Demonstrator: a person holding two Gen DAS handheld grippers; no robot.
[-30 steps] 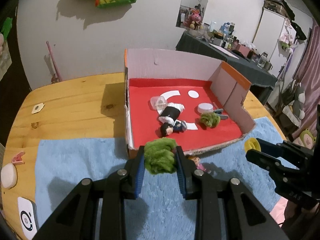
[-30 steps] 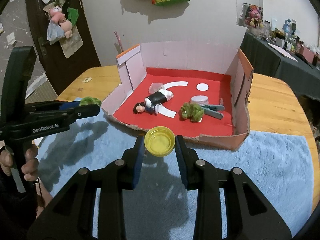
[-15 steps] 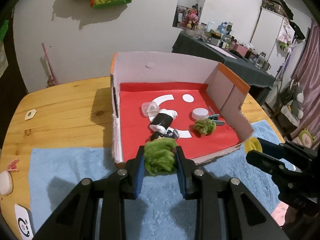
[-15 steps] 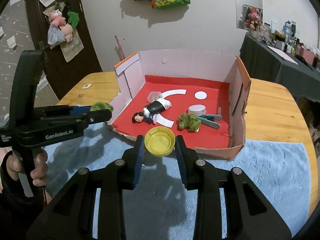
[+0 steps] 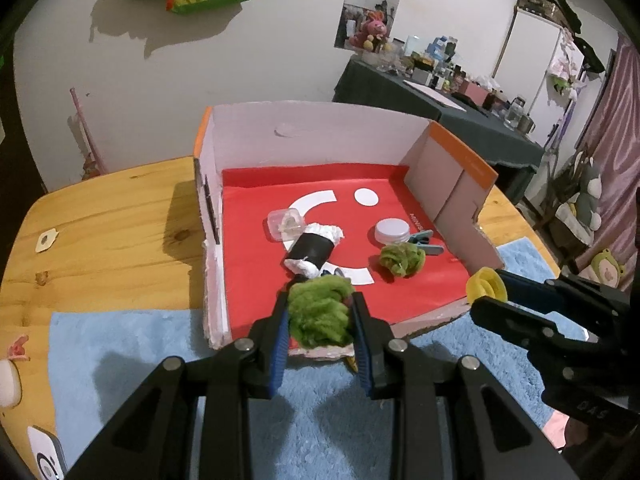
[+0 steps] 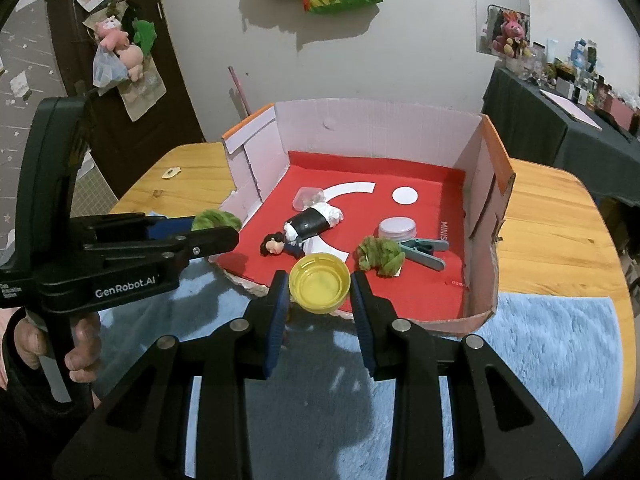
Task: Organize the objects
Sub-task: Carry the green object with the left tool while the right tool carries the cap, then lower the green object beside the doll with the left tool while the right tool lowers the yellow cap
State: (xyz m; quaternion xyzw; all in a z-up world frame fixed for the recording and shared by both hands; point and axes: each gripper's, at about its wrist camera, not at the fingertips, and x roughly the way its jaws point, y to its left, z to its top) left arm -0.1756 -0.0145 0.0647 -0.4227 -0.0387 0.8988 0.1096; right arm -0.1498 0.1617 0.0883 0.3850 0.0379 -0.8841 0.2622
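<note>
The left tool (image 5: pixel 319 322) stays clamped on a green fuzzy ball (image 5: pixel 319 312) and has crept forward, so the ball now hangs over the near edge of the red-floored box (image 5: pixel 248 148) rather than the blue mat (image 5: pixel 120 344). The right tool (image 6: pixel 319 286) still pinches a yellow cap (image 6: pixel 319 282) at the box's near edge, barely shifted.

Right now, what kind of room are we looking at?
Probably a lived-in home room: a wooden table with a blue fluffy mat, soft toys hanging on the door, and a cluttered side table by the wall.
</note>
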